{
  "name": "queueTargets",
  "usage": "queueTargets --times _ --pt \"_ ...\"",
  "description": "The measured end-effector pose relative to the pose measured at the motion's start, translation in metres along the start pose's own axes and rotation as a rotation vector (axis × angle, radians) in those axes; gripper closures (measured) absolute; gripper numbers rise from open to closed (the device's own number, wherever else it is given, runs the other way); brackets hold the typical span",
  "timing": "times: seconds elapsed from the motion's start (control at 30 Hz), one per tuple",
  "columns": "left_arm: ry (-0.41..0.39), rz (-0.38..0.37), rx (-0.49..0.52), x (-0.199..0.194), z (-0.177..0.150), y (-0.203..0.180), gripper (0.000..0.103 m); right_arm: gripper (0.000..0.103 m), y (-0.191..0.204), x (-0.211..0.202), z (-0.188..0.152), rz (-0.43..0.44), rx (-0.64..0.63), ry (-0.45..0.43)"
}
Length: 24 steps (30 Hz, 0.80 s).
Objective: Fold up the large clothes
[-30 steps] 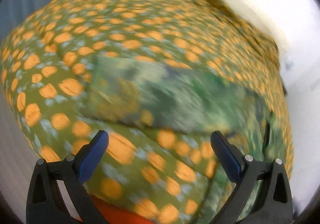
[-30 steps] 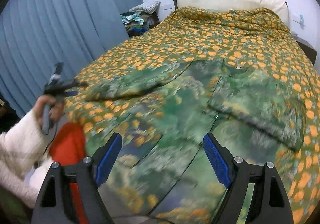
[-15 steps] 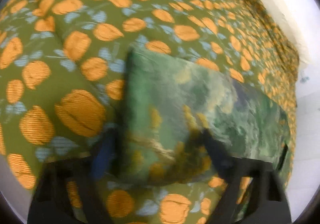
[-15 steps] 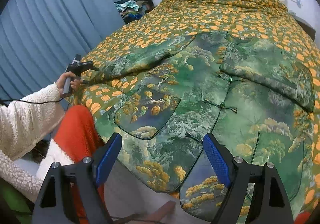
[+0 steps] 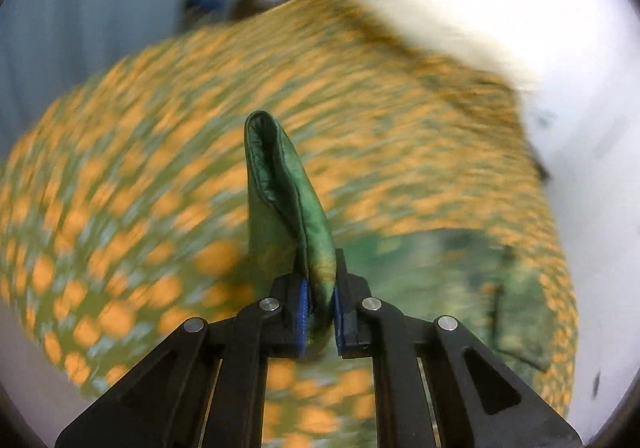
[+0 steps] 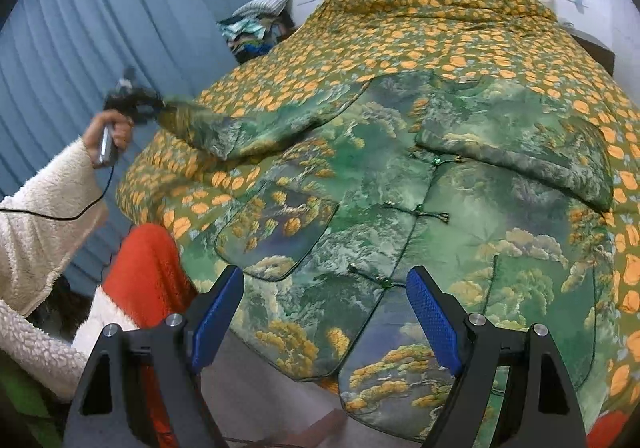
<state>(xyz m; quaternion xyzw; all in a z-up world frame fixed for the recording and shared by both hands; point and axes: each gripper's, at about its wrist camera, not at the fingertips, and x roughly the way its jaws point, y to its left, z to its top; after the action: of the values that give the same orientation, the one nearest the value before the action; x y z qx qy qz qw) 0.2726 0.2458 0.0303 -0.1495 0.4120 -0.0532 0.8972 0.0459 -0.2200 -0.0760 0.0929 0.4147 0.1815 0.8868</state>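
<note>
Blue curtains hang to the left of a bed whose orange-spotted quilt carries the green jacket, spread front-up with its fastenings shut. By my reading you are early in the fold: the sleeve on your right side already lies folded across the chest, while the other sleeve, the body and the hem are left. Your left gripper has its jaws pinched nearly closed on that sleeve's cuff, raised off the quilt. Your right gripper hovers over the hem with its jaws wide apart and nothing in them. Half a second ago the cuff lay flat on the quilt between your left jaws; now it is clamped and lifted, and the blur says you are swinging it.
</note>
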Motion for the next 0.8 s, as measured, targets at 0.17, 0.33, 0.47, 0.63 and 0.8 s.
queueTargets --times 0.17,0.33,0.47,0.63,0.8 --pt "-0.070 -0.199 0.230 -0.013 0.014 -0.167 0.095 0.020 -0.015 -0.017 -0.004 -0.006 0.042 -0.057" --pt "-0.027 -0.303 0.401 0.028 -0.024 -0.297 0.095 0.020 -0.038 -0.034 -0.019 -0.026 0.105 -0.090" --pt "0.078 -0.314 0.484 0.088 -0.083 -0.365 0.096 0.020 -0.062 -0.048 -0.034 -0.055 0.168 -0.107" --pt "0.209 -0.298 0.580 0.159 -0.168 -0.406 0.098 0.020 -0.085 -0.060 -0.044 -0.089 0.230 -0.121" --pt "0.311 -0.183 0.703 0.201 -0.237 -0.415 0.045 0.020 -0.101 -0.061 -0.048 -0.102 0.269 -0.116"
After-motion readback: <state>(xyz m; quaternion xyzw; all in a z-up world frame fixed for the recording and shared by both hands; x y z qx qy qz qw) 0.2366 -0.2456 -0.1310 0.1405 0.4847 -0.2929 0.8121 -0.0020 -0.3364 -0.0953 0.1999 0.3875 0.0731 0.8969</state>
